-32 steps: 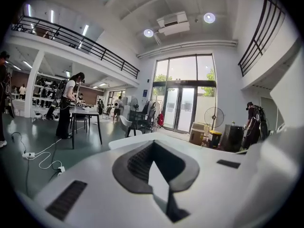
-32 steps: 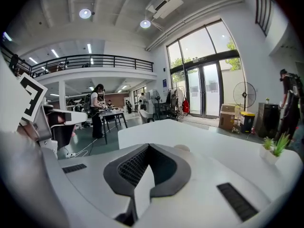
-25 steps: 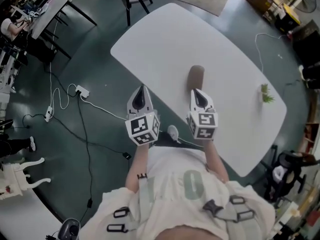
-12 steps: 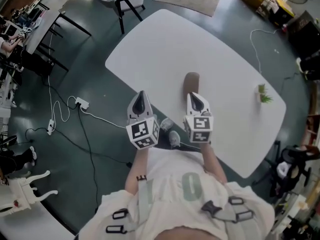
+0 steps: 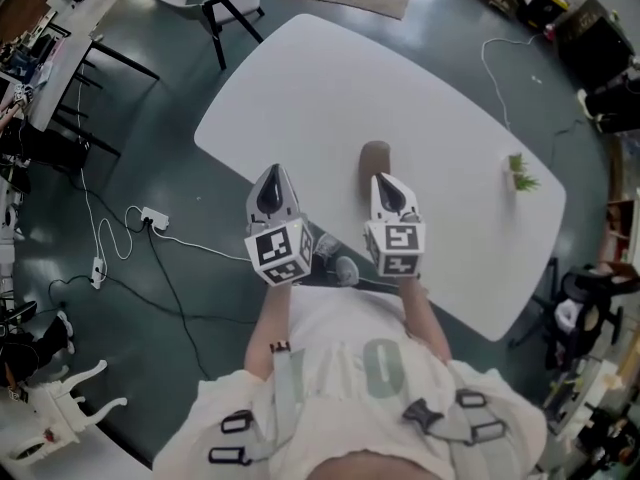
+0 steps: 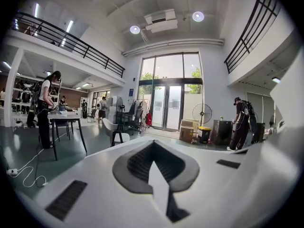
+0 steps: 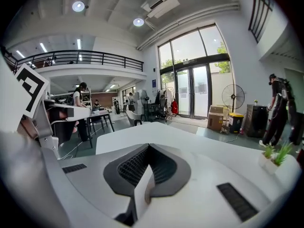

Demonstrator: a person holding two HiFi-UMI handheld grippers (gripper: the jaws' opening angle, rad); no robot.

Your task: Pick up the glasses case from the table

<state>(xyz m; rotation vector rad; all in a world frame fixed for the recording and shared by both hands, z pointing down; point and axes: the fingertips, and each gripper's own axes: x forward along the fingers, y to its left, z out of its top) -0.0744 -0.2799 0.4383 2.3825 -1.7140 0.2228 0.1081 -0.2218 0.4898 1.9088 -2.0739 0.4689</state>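
Two grippers, both with jaws pressed together and nothing between them: the left gripper [image 5: 272,173] hangs over the near edge of the white table [image 5: 320,78], the right gripper [image 5: 386,181] just short of the brown glasses case [image 5: 373,156], which lies flat on the table ahead of it. Each carries a cube of black-and-white square markers. Pale green figures on the person's white shirt [image 5: 330,338] read "10"

The white table [image 5: 300,88] bears a brown glasses case [image 5: 374,158] and (near its right edge) a small green plant [image 5: 520,173].
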